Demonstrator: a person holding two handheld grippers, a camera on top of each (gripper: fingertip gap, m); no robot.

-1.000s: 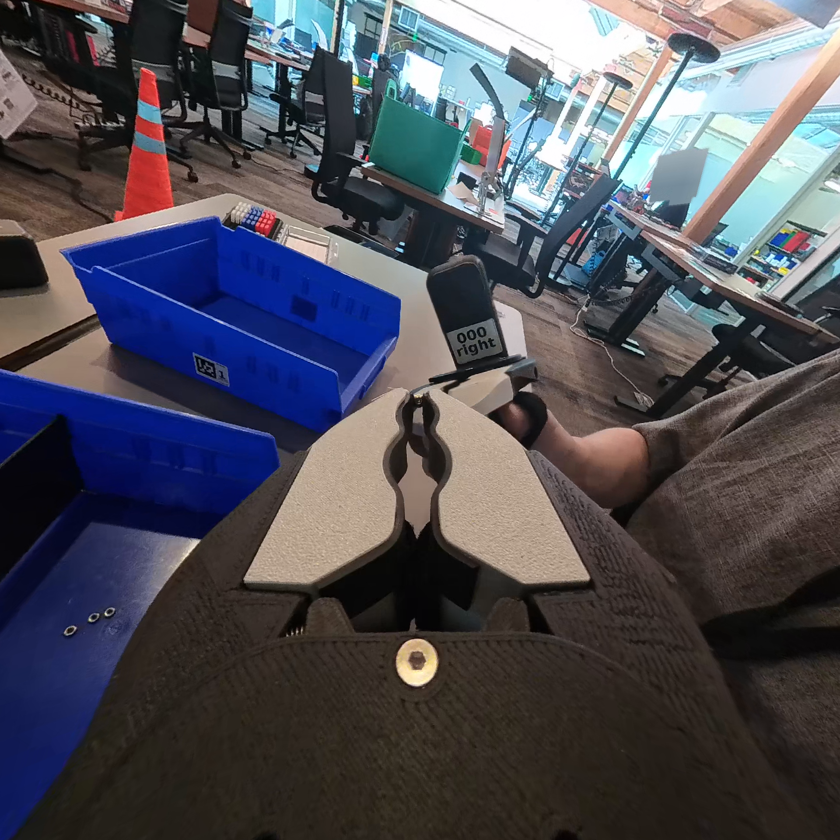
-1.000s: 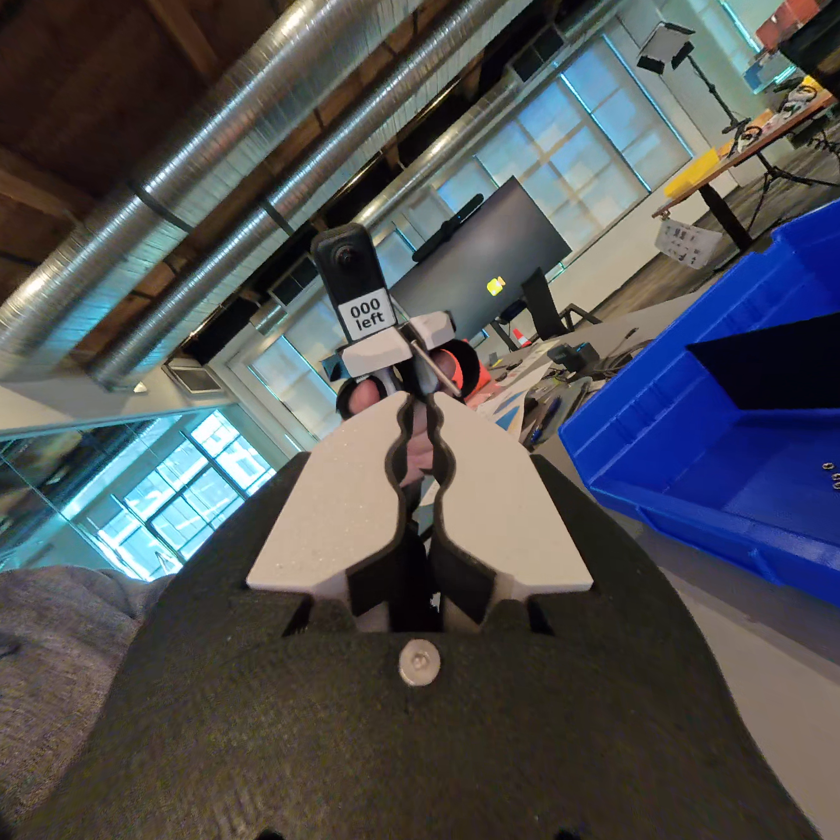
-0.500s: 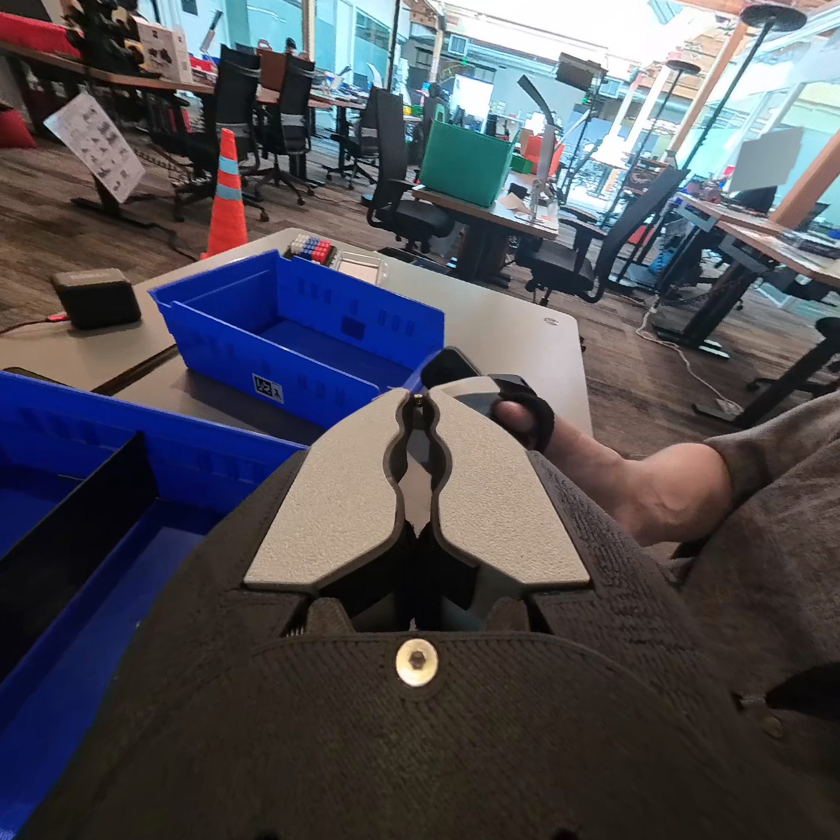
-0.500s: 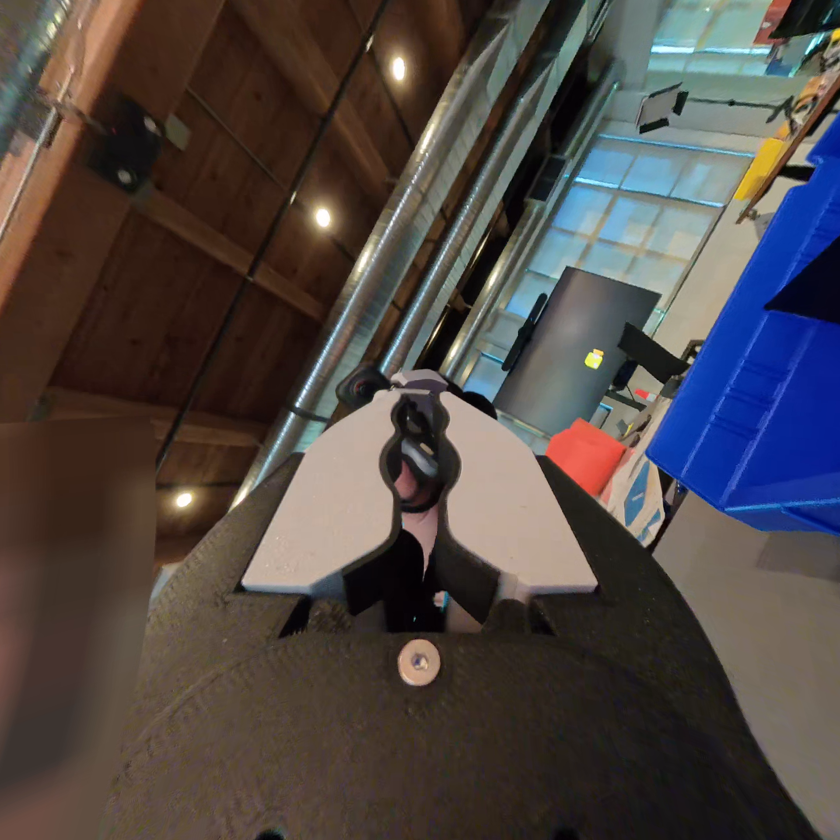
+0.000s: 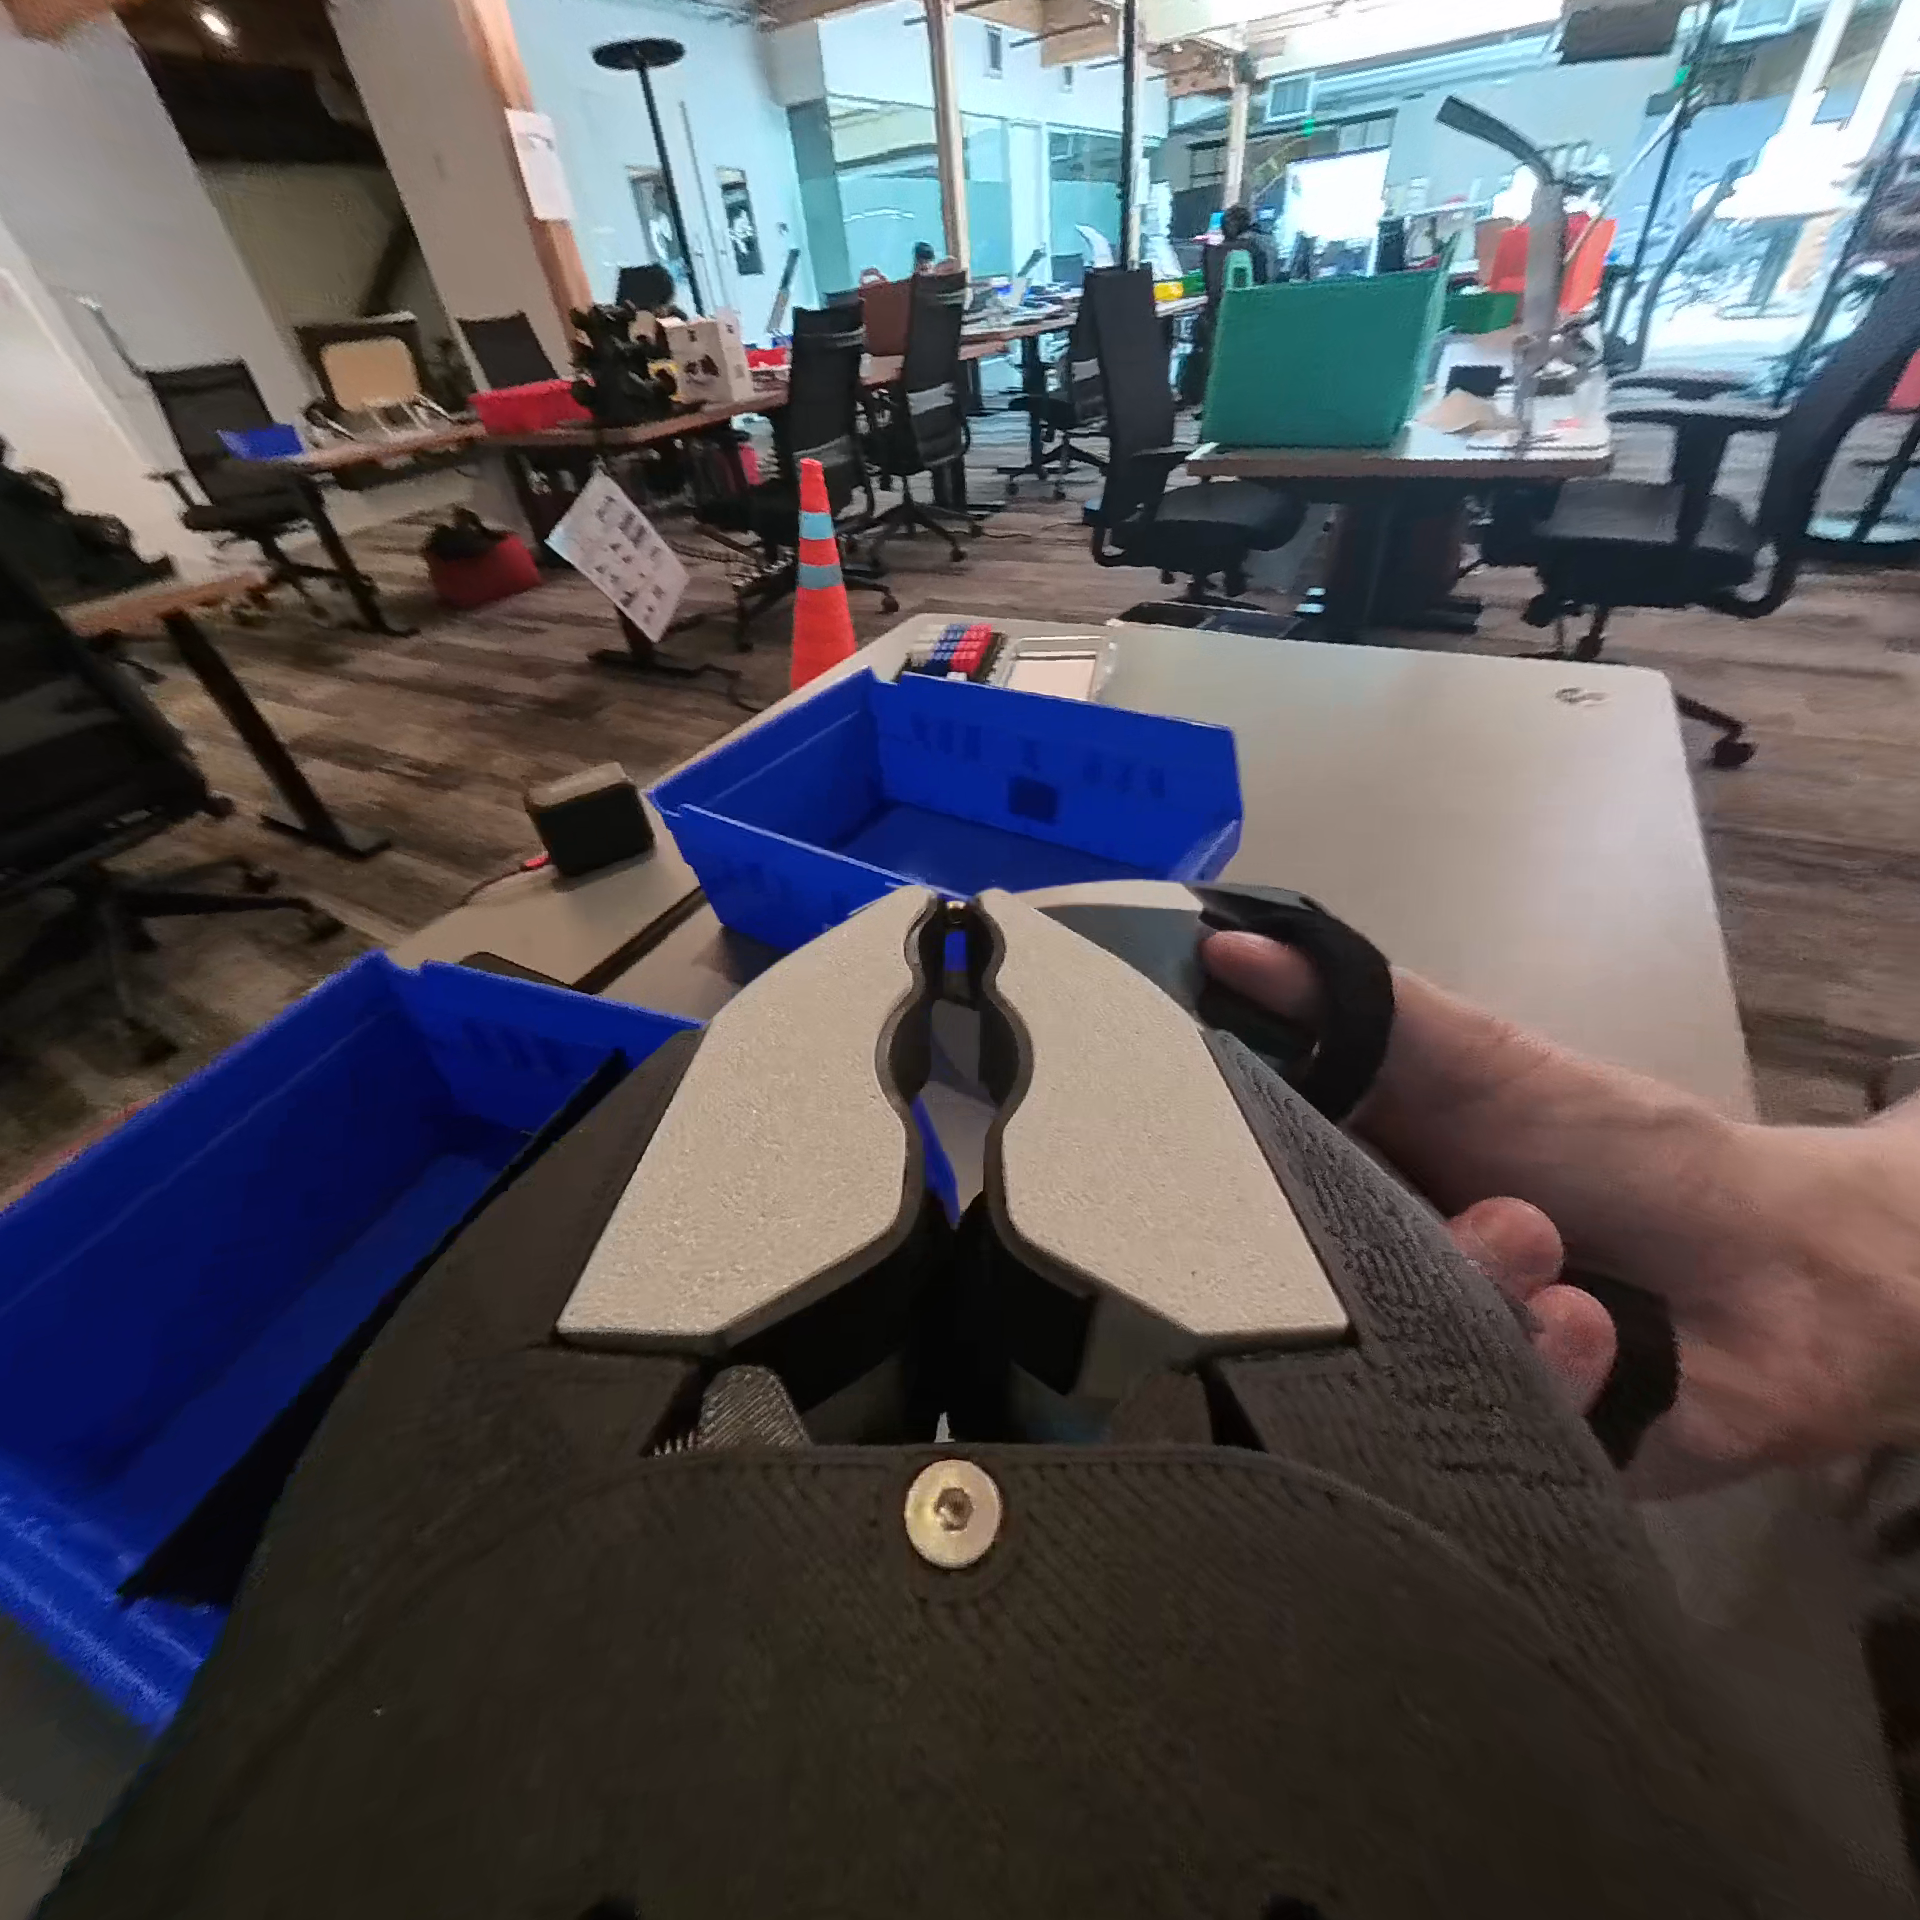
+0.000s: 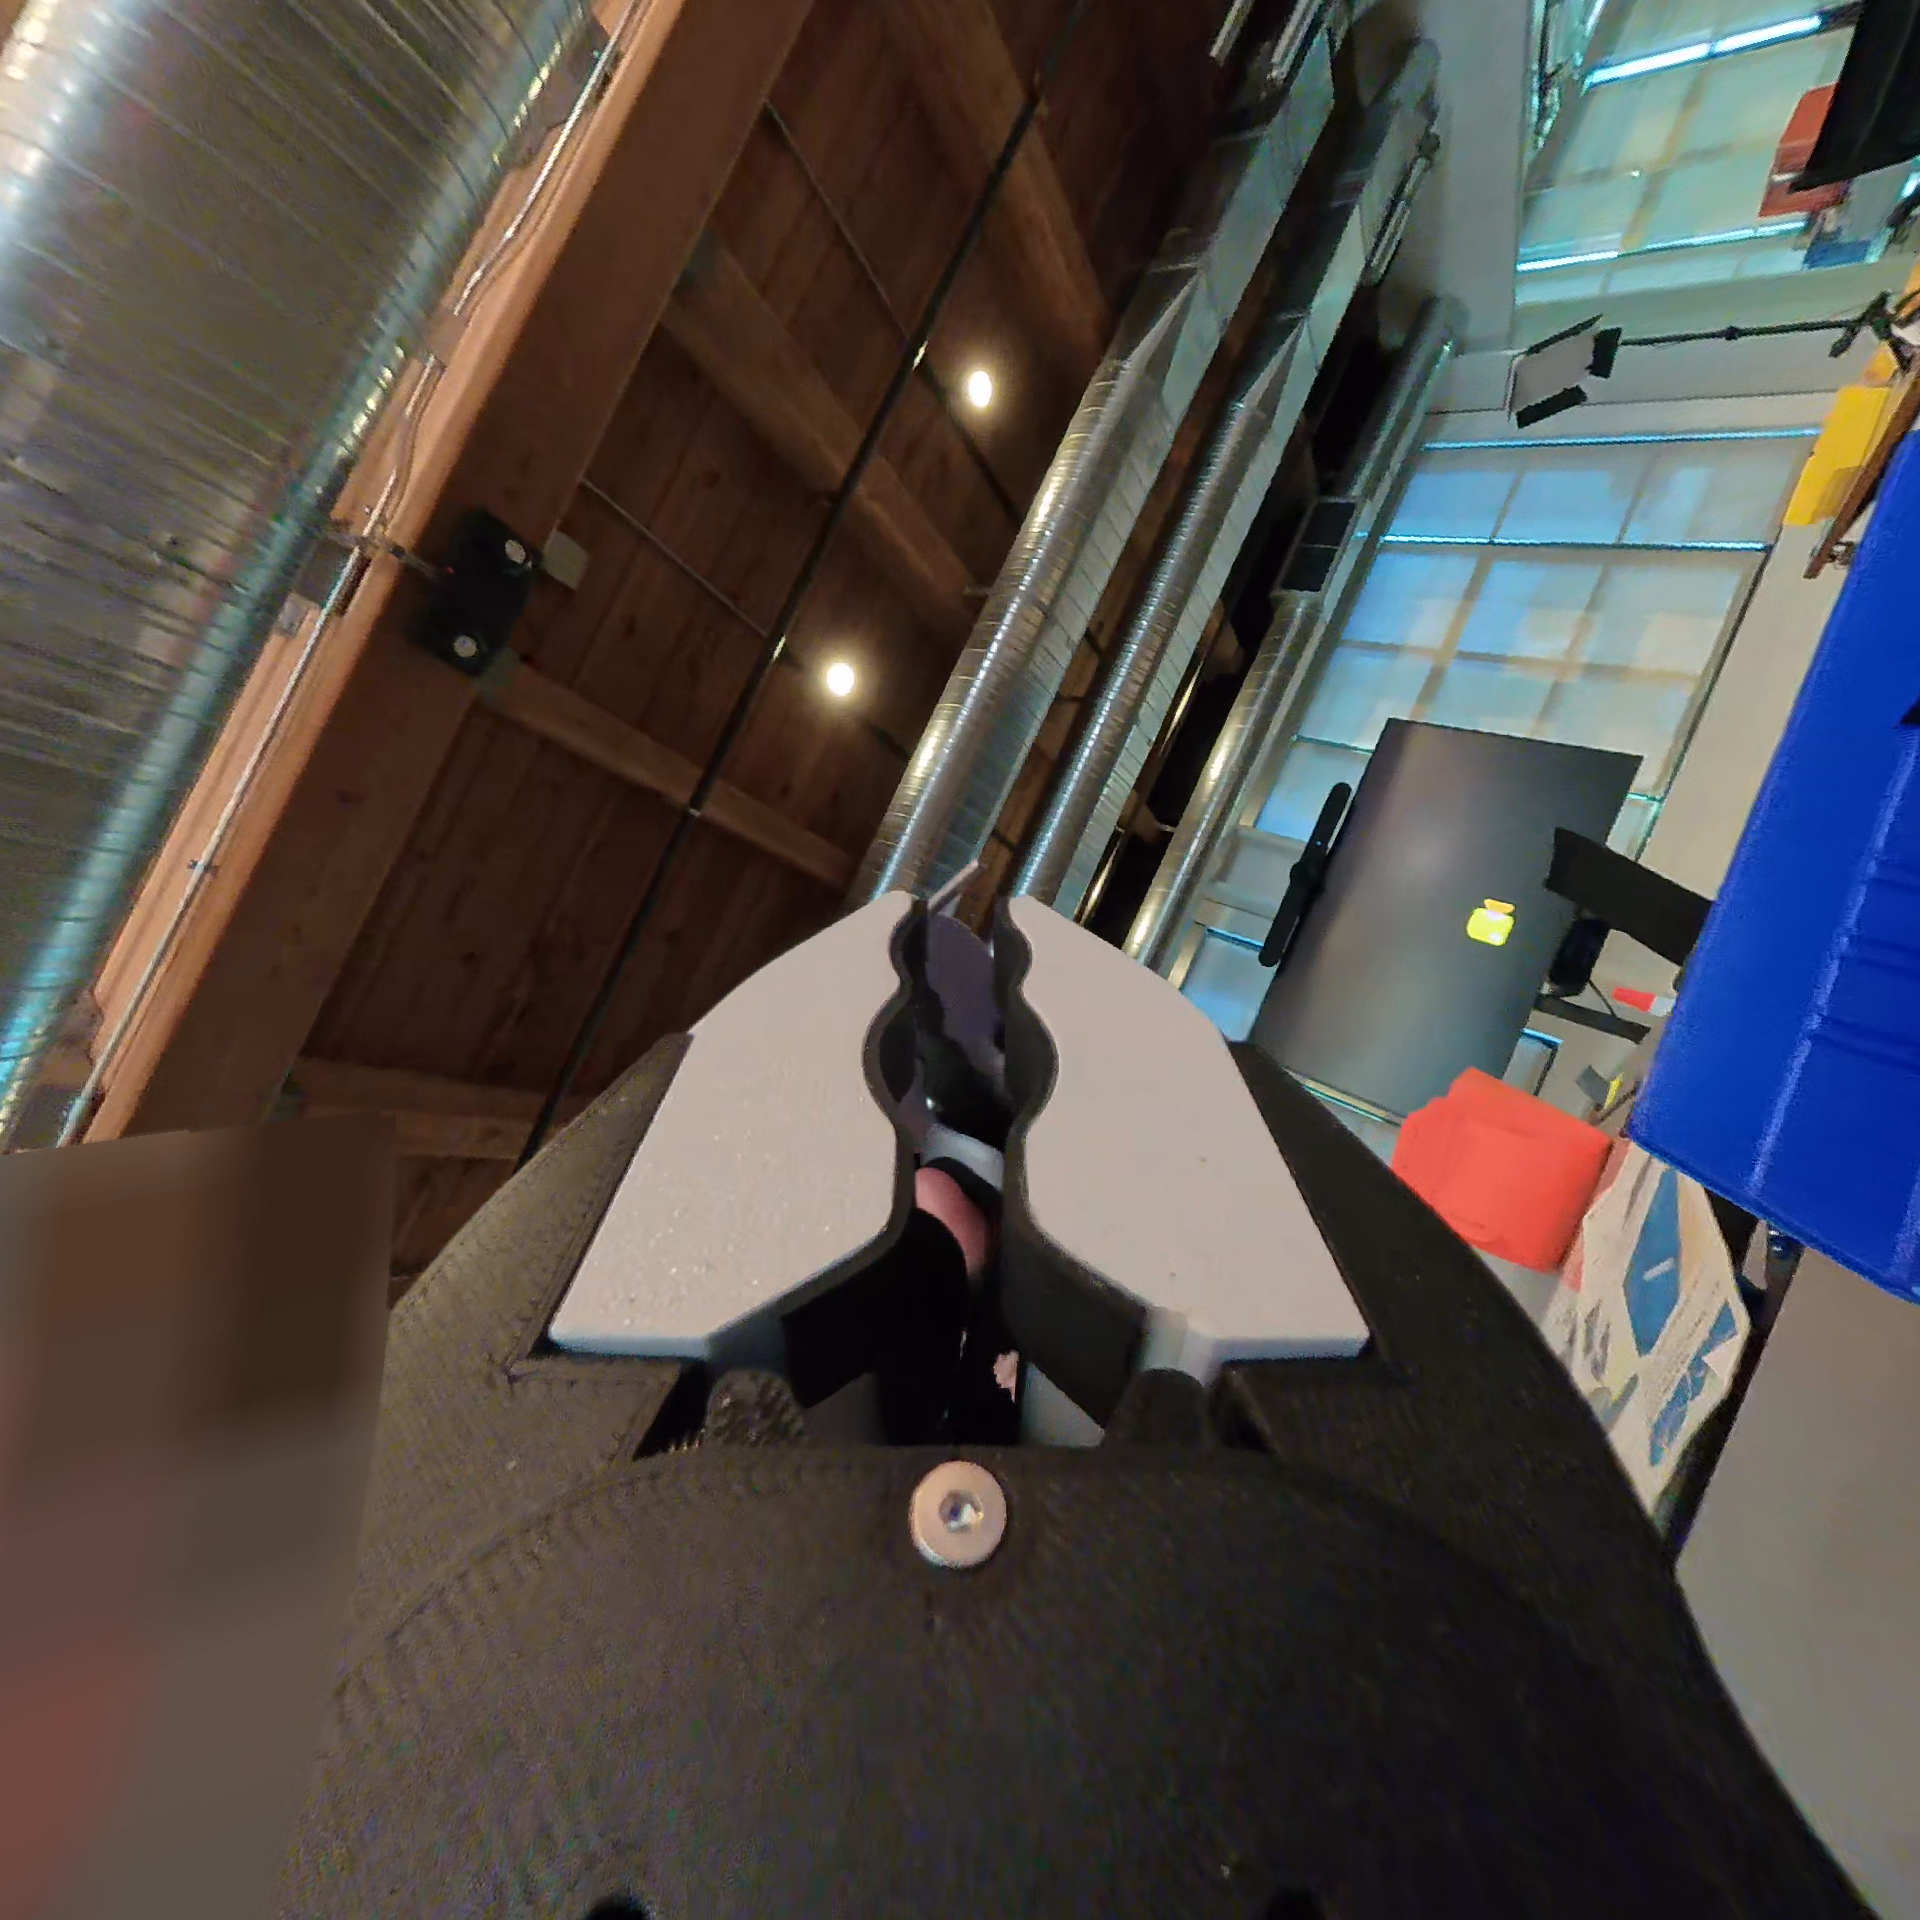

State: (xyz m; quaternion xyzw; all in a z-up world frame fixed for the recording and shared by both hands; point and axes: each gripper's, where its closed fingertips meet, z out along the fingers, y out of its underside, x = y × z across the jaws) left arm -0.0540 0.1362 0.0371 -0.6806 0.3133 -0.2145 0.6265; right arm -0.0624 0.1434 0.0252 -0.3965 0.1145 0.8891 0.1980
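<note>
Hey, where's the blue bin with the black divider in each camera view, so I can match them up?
Left wrist view: the blue divided bin fills the lower left, beside the gripper body.
Right wrist view: likely the same bin, showing mostly its blue outer wall along the right edge.
Shared landmark: the grey table it stands on, at the lower right in the right wrist view.
</note>
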